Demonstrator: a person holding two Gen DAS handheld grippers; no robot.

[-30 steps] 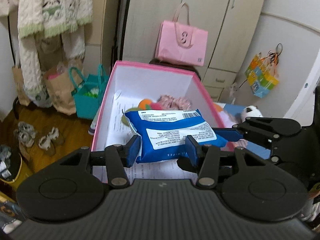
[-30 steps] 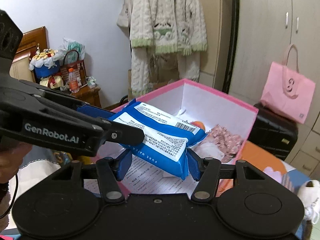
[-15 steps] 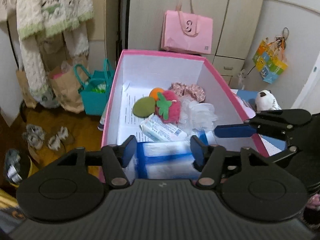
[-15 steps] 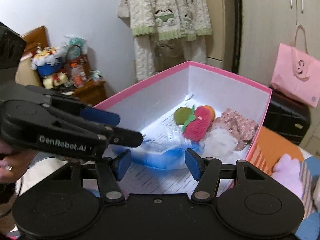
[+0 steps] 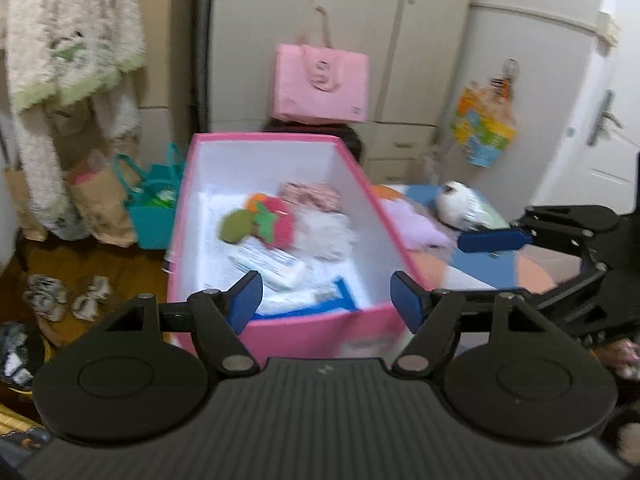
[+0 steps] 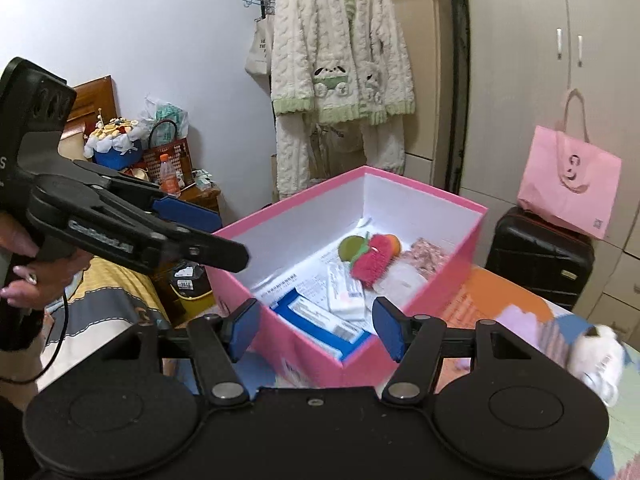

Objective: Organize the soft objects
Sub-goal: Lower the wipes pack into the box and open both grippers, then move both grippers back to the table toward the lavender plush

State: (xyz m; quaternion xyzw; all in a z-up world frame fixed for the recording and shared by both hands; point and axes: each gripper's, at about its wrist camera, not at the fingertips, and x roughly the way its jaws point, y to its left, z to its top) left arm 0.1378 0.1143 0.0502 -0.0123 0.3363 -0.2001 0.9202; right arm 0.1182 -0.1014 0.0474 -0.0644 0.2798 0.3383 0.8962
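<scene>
A pink box (image 5: 312, 332) (image 6: 320, 364) with white inside walls stands on the bed. In it lie a blue wipes pack (image 5: 316, 300) (image 6: 324, 322), a white tissue pack (image 5: 272, 262) (image 6: 346, 290), a red strawberry plush (image 5: 276, 222) (image 6: 370, 260), a green plush (image 5: 236, 226), a white fluffy item (image 5: 328, 234) and a pink floral fabric (image 6: 430, 250). My left gripper (image 5: 326, 302) is open and empty above the box's near wall. My right gripper (image 6: 314, 328) is open and empty over the near corner. A white plush (image 5: 460, 204) (image 6: 600, 356) and a lilac plush (image 5: 412, 224) (image 6: 520, 324) lie on the bed beside the box.
A pink bag (image 5: 320, 84) (image 6: 568, 184) sits on a black suitcase (image 6: 540, 256) by the wardrobe. A cream robe (image 6: 340, 80) hangs at the back. A teal bag (image 5: 154, 212) and shoes (image 5: 64, 300) are on the floor at left. A cluttered nightstand (image 6: 160, 176) stands left.
Both grippers held the blue wipes pack over the box, lowered it in and let go. Both have now pulled back from the box with jaws open.
</scene>
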